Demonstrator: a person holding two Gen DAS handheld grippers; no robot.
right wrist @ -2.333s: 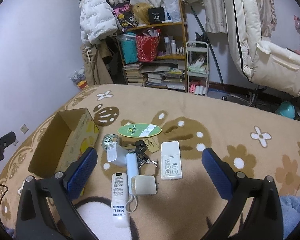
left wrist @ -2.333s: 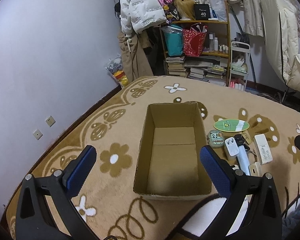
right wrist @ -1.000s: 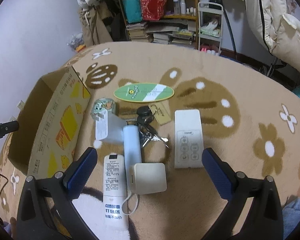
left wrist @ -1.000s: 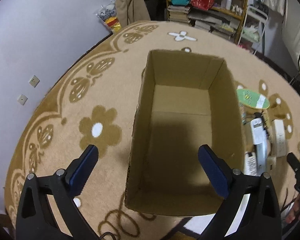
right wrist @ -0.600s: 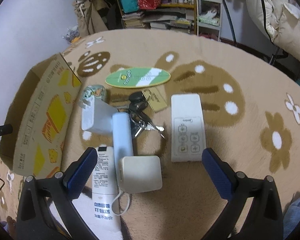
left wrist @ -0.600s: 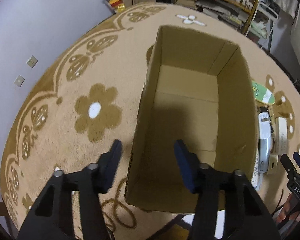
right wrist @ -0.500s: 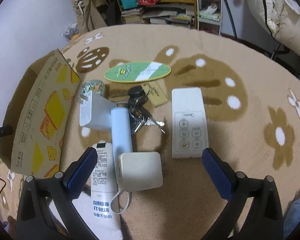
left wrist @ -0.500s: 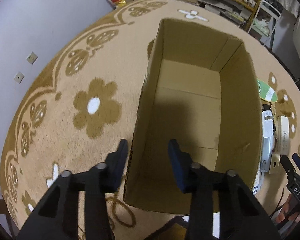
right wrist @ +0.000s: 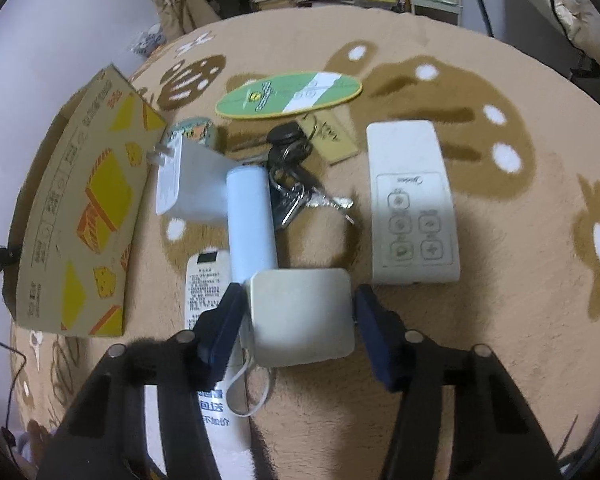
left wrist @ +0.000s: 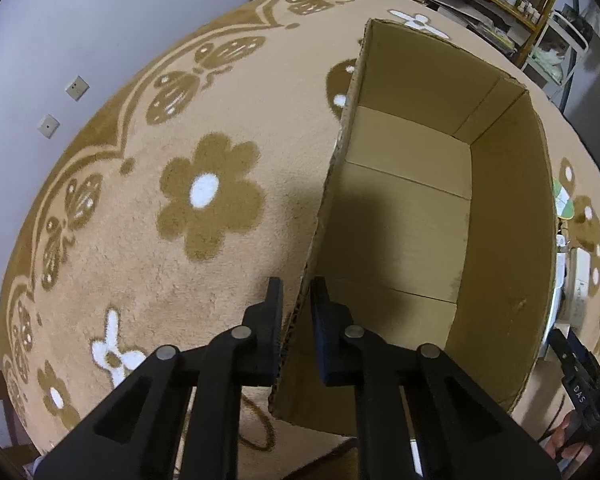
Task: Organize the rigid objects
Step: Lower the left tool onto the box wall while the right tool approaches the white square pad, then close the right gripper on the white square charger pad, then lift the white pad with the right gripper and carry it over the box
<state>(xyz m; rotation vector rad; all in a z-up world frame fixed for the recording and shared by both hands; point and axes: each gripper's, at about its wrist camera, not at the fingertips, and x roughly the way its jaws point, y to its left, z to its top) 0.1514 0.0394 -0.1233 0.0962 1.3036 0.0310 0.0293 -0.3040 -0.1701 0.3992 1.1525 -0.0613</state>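
- Clamping the near left wall of the open cardboard box (left wrist: 500, 216), the left gripper (left wrist: 295, 316) has its jaws pressed shut on the corrugated edge, one finger outside, one inside; the box stands on a tan flower-patterned carpet (left wrist: 140, 240) and nothing shows inside it.
- Straddling a cream square case (right wrist: 302, 318), the right gripper (right wrist: 298, 328) points steeply down, its jaws closing, the blue pads just beside the case's two sides with narrow gaps showing.
- Left of the case: a white remote (right wrist: 204, 284) beneath a pale blue cylinder (right wrist: 250, 224); a white plug adapter (right wrist: 188, 188); the printed box wall.
- Beyond: a bunch of keys (right wrist: 296, 188); a green oval card (right wrist: 288, 94).
- Right: a white four-button remote (right wrist: 412, 204), apart from the case.
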